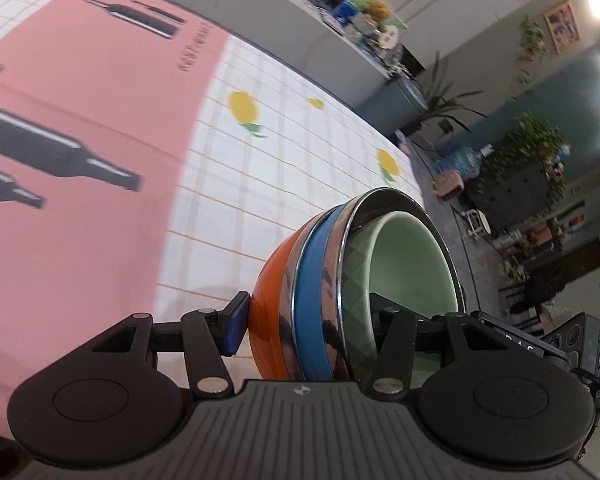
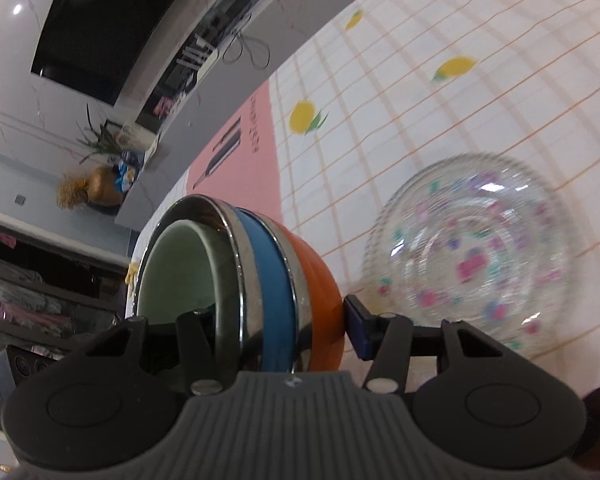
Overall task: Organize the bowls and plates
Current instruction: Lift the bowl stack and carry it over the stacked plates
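Pinching the nested bowl stack (image 1: 324,292) at opposite rims, left hand-held gripper (image 1: 312,320), right hand-held gripper (image 2: 276,320), both half-spread.

My right gripper (image 2: 278,320) clamps the rim of a nested bowl stack (image 2: 260,280): pale green bowl (image 2: 176,268) innermost, then steel-rimmed blue and orange ones. Beside it, a patterned glass plate (image 2: 468,260) sits on the checked tablecloth (image 2: 420,100).
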A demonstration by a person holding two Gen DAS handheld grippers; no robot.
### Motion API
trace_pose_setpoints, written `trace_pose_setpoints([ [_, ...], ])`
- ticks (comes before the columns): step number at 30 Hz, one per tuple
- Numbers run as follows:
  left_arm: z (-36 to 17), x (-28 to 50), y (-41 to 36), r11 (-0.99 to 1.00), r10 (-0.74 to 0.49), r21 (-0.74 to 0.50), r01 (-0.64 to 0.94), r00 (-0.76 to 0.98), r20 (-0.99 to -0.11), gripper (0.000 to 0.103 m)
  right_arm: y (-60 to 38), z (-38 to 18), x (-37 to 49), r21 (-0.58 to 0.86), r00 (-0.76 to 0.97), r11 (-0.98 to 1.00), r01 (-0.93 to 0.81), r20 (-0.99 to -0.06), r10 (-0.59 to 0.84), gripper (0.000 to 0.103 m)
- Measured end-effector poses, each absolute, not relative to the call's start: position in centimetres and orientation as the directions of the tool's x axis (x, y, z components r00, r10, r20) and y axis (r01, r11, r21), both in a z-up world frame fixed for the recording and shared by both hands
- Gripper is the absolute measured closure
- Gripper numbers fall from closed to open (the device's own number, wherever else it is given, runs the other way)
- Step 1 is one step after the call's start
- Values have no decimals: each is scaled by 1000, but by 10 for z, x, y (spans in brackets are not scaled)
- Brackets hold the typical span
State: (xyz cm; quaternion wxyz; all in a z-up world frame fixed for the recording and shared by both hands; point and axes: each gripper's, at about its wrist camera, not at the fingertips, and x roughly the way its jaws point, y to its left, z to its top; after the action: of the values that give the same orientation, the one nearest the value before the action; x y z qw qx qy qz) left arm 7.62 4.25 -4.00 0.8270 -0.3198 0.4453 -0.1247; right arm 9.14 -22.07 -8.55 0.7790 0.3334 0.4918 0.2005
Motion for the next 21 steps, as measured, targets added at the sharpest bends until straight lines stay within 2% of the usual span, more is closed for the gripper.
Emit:
trace_pose_setpoints([
  [10, -44, 100, -14, 750, -558, -661, -1, 535, -634, 44, -279, -75, 84, 697, 507, 714, 63, -638, 579, 51],
  [21, -78, 113, -27, 758, -543, -649, -66, 488, -684, 44, -296, -113, 99, 700, 459, 708, 97, -662, 592, 51],
])
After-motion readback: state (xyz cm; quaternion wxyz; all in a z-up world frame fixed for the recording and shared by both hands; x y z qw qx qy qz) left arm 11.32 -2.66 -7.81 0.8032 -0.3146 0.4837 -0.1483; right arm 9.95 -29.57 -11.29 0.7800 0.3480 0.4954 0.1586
